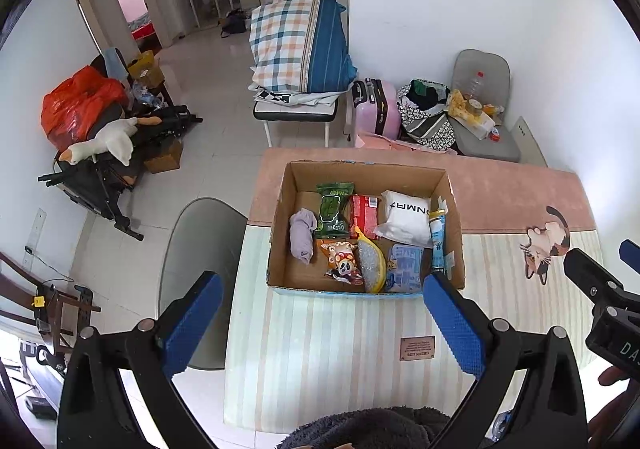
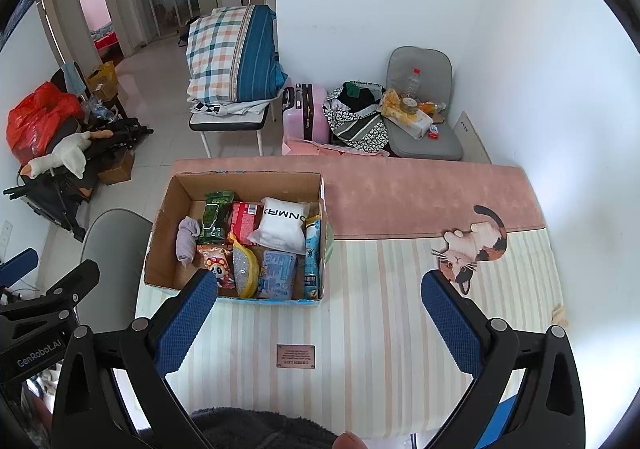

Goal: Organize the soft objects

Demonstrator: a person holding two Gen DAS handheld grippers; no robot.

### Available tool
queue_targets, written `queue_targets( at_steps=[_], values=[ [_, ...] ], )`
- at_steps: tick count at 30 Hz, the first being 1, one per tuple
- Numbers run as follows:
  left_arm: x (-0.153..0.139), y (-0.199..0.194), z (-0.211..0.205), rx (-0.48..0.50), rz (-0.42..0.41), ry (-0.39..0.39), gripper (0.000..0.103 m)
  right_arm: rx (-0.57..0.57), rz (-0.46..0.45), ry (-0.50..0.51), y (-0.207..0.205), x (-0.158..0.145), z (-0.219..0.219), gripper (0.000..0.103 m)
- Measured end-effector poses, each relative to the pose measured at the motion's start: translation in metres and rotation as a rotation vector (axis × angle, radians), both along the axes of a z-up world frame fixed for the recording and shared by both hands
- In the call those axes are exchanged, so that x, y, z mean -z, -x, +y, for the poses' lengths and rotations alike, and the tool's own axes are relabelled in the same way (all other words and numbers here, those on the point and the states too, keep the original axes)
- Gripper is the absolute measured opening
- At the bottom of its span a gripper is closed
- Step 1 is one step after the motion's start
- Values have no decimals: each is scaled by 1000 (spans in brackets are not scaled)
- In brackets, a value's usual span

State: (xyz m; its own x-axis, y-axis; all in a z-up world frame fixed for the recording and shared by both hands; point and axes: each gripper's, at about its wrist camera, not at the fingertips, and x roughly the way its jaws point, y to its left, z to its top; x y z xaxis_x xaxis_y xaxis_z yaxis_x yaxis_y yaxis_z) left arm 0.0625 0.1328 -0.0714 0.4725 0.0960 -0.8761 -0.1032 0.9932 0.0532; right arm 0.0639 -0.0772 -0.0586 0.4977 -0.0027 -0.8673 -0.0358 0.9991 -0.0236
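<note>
An open cardboard box (image 1: pixel 454 209) (image 2: pixel 160 233) stands on a striped mat on the table. It holds a rolled grey cloth (image 1: pixel 302 235) (image 2: pixel 186 239), a green snack bag (image 1: pixel 334 209) (image 2: pixel 216 215), a red pack (image 1: pixel 364 213), a white pouch (image 1: pixel 406 221) (image 2: pixel 280 227), a panda snack bag (image 1: pixel 340 261), a yellow-edged silver pouch (image 1: pixel 372 265) and blue packs (image 1: pixel 406 269) (image 2: pixel 276 275). My left gripper (image 1: pixel 320 313) is open and empty, held above the table just in front of the box. My right gripper (image 2: pixel 320 309) is open and empty, to the right of the box's front.
The mat (image 2: pixel 380 329) has a pink far band, a cat picture (image 2: pixel 474 249) at right and a small brown label (image 2: pixel 295 356). A grey chair (image 1: pixel 200 249) stands left of the table. Beyond the table are a pink suitcase (image 1: pixel 376 107), bags and a bench with bedding.
</note>
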Motion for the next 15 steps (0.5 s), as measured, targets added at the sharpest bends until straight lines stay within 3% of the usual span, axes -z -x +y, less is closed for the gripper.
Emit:
queue_targets(
  at_steps=[15],
  values=[
    [3,4,0,-4,13,11,103,-10,10,-5,10,4,3,103]
  ],
)
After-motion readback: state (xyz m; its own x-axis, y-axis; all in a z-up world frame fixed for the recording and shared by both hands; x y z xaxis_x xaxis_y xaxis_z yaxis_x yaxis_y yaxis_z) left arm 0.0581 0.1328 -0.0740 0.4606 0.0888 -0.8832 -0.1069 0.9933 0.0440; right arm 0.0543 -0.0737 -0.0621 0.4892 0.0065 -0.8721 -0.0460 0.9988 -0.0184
